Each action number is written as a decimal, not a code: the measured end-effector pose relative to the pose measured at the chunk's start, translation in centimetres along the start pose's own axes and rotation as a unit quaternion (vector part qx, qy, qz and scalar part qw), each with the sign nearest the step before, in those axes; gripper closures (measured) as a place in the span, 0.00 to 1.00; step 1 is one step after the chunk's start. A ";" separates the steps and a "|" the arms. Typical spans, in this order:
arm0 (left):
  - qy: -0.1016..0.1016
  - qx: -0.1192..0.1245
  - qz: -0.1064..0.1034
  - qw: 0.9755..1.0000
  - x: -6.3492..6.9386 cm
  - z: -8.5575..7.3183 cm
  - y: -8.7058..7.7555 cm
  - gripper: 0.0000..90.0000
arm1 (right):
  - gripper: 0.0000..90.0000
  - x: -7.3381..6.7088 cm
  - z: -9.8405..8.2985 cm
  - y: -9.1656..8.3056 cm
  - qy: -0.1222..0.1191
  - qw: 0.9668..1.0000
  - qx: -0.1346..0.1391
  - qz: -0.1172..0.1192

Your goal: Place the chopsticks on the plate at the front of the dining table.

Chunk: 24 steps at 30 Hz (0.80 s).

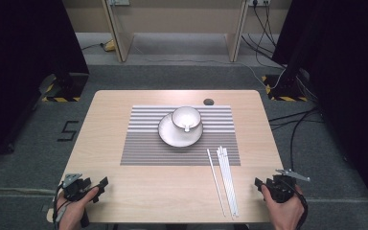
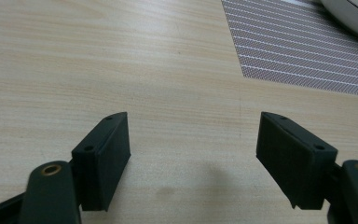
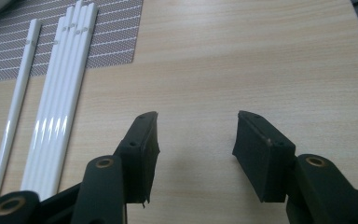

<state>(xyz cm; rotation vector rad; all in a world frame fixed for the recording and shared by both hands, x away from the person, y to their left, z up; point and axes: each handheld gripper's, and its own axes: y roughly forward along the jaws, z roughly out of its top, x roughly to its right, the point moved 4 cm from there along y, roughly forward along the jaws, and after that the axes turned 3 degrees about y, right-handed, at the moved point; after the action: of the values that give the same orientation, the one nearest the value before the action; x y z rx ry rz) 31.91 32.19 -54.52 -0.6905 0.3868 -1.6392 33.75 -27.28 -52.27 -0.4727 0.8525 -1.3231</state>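
Chopsticks (image 1: 224, 177) lie ready beside our right gripper (image 3: 196, 140).
We keep both it and our left gripper (image 2: 193, 156) wide and empty, resting at the table's (image 1: 124, 191) near edge for an easy reach.

The table (image 1: 124, 191) is pale matt wood grain; the placemat (image 1: 143, 153) looks woven; the chopsticks (image 3: 60, 107) are glossy white plastic, perhaps; the plate (image 1: 170, 136) is smooth and glazed.

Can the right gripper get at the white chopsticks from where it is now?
Probably yes. The right gripper is open and empty, and the white chopsticks lie flat just to its left, with bare table between them and nothing blocking.
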 end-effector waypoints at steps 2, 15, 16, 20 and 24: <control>0.000 -0.001 0.001 1.000 0.0 -0.1 0.0 0.28 | 0.56 -0.3 0.1 0.0 -0.002 1.000 -0.007 0.001; -0.002 -0.002 0.002 1.000 0.2 -0.2 0.1 0.28 | 0.65 -4.6 1.3 0.9 -0.033 0.997 -0.068 0.025; -0.003 -0.001 0.001 1.000 0.2 -0.2 0.1 0.28 | 0.66 -4.9 1.4 1.0 -0.035 0.996 -0.073 0.027; -0.004 0.000 0.001 1.000 0.2 -0.2 0.2 0.28 | 0.69 -6.4 1.9 1.9 -0.045 0.992 -0.108 0.034; -0.004 0.001 0.001 1.000 0.2 -0.2 0.2 0.27 | 0.72 -7.4 2.6 2.6 -0.050 0.990 -0.125 0.031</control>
<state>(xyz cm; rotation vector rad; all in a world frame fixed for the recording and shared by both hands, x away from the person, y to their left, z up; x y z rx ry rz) 31.92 31.96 -54.71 -0.6945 0.3805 -1.6349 37.25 -19.98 -50.57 -0.6985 0.9459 -1.1316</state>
